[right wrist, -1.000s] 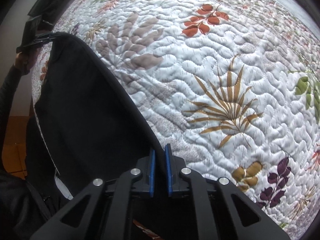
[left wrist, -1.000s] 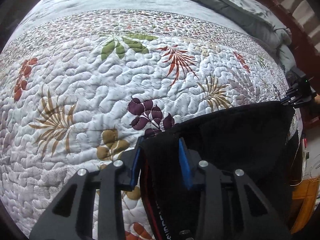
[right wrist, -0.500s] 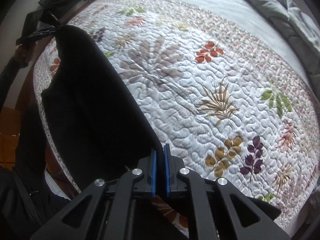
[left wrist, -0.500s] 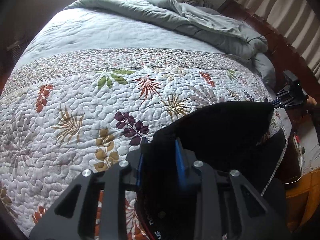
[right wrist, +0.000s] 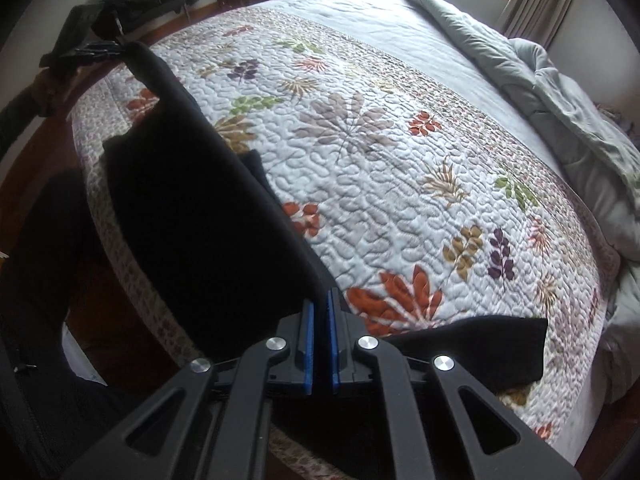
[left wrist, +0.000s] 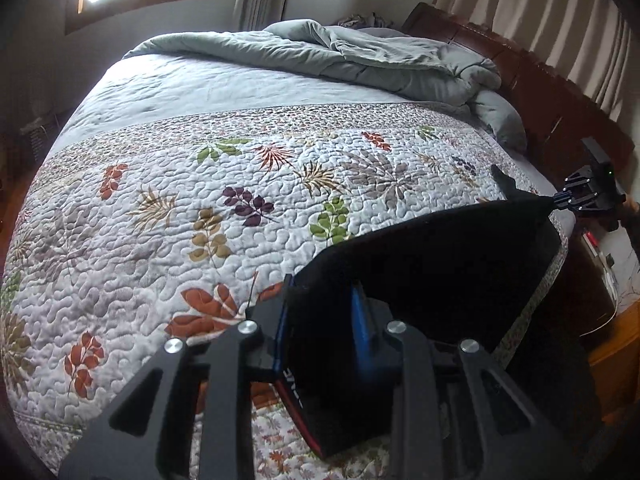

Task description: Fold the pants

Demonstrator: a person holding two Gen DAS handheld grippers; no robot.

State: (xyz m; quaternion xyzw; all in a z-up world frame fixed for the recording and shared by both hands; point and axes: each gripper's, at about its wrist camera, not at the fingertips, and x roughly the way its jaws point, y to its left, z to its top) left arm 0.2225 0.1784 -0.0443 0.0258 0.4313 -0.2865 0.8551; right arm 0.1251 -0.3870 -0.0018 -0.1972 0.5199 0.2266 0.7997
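Observation:
The black pants (left wrist: 432, 264) hang stretched in the air between both grippers, above the near edge of the bed. My left gripper (left wrist: 320, 304) is shut on the waistband end, with lettering and red trim showing. My right gripper (right wrist: 321, 312) is shut on the other end of the pants (right wrist: 192, 208). Each gripper shows in the other's view: the right one at the far right of the left wrist view (left wrist: 560, 202), the left one at the top left of the right wrist view (right wrist: 120, 50). A loose black part (right wrist: 480, 344) trails onto the quilt.
A leaf-patterned quilt (left wrist: 240, 208) covers the bed. A rumpled grey duvet (left wrist: 360, 56) is piled at the head end. A dark wooden headboard (left wrist: 552, 92) and curtains stand at the right. A wooden floor (right wrist: 52, 140) lies below the bed edge.
Both grippers have risen and drawn back from the quilt, lifting the pants off the bed. More of the bed and room shows now. Both grips are unchanged.

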